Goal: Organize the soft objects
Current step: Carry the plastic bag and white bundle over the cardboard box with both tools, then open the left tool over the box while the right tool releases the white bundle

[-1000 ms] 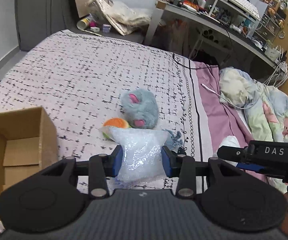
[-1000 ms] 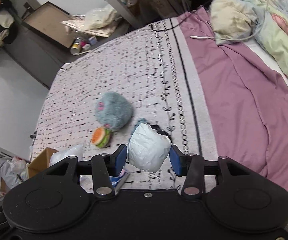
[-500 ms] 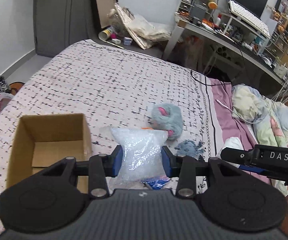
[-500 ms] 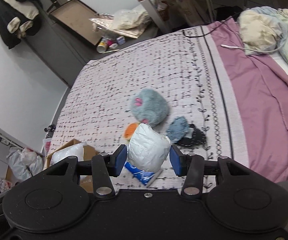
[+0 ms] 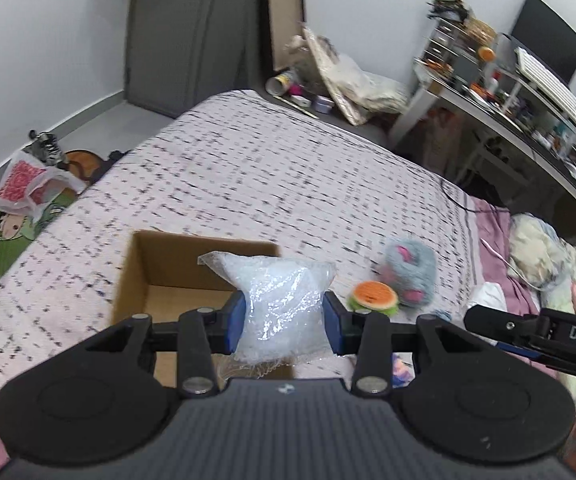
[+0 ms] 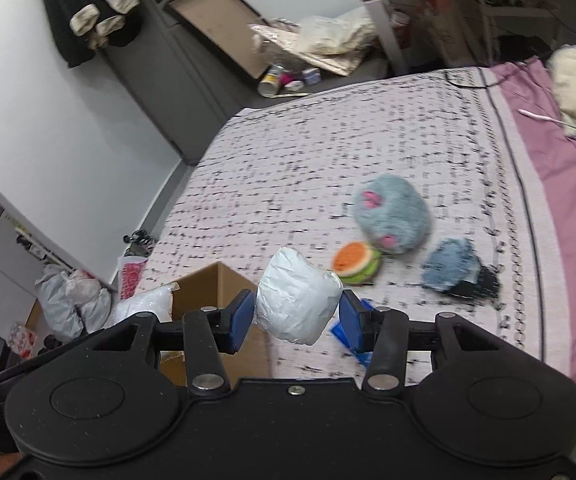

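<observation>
My left gripper (image 5: 284,324) is shut on a clear bubble-wrap bag (image 5: 282,304), held over the near right corner of an open cardboard box (image 5: 144,276) on the bed. In the right wrist view my right gripper (image 6: 297,316) is shut on a white crumpled soft bundle (image 6: 296,304), just right of the same box (image 6: 212,292), where the bubble-wrap bag (image 6: 148,306) also shows. On the bedspread lie a grey-blue plush with pink spots (image 6: 392,214), an orange and green burger plush (image 6: 354,262) and a small blue knitted toy (image 6: 450,266).
A blue packet (image 6: 358,340) lies on the bedspread under my right gripper. A purple sheet (image 6: 560,208) and a bundled quilt (image 5: 548,256) fill the right side of the bed. Bags (image 6: 72,304) sit on the floor at left; a cluttered desk (image 5: 508,92) stands behind.
Both grippers have swung left with their loads, so the cardboard box came from the left edge to under the left gripper and entered the right wrist view. The plush toys shifted right in both views.
</observation>
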Demonstrator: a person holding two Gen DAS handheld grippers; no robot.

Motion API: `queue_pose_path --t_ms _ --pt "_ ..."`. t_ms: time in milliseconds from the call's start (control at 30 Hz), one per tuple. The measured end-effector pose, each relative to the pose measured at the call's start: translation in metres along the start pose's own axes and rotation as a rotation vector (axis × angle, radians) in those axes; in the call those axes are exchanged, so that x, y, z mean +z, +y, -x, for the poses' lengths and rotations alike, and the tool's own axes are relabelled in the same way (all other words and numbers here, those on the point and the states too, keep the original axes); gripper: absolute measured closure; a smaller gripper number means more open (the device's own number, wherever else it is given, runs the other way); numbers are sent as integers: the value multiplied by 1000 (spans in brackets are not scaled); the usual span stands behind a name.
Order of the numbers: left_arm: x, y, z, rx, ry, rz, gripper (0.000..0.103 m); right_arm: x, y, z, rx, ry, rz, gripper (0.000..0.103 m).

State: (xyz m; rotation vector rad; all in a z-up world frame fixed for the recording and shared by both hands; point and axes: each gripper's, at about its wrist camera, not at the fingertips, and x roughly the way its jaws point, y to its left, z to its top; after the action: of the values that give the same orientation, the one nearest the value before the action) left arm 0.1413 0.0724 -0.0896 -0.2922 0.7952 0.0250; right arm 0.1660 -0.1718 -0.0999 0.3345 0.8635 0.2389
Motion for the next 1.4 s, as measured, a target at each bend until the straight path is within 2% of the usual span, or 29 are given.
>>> queue_pose_path --t_ms 300,400,600,967,1133,1233,1300,1400 --pt "10 49 -10 32 9 83 63 -2 42 -26 25 24 57 57" --pt "16 62 -20 65 14 110 63 -2 52 -35 30 31 69 57" --pt "23 77 -40 48 27 155 63 -3 68 -53 32 53 93 57" --pt "14 99 -80 14 86 208 63 -5 94 -89 44 79 161 57" --pt "8 108 -84 -8 53 261 62 -5 102 -101 57 88 170 57" --pt "9 114 -84 8 40 294 58 -4 104 -107 64 94 168 57" --pt "11 118 -80 13 24 311 51 -4 106 -111 67 96 161 57" --pt "13 120 -74 -1 21 315 46 -4 108 -114 81 99 152 57"
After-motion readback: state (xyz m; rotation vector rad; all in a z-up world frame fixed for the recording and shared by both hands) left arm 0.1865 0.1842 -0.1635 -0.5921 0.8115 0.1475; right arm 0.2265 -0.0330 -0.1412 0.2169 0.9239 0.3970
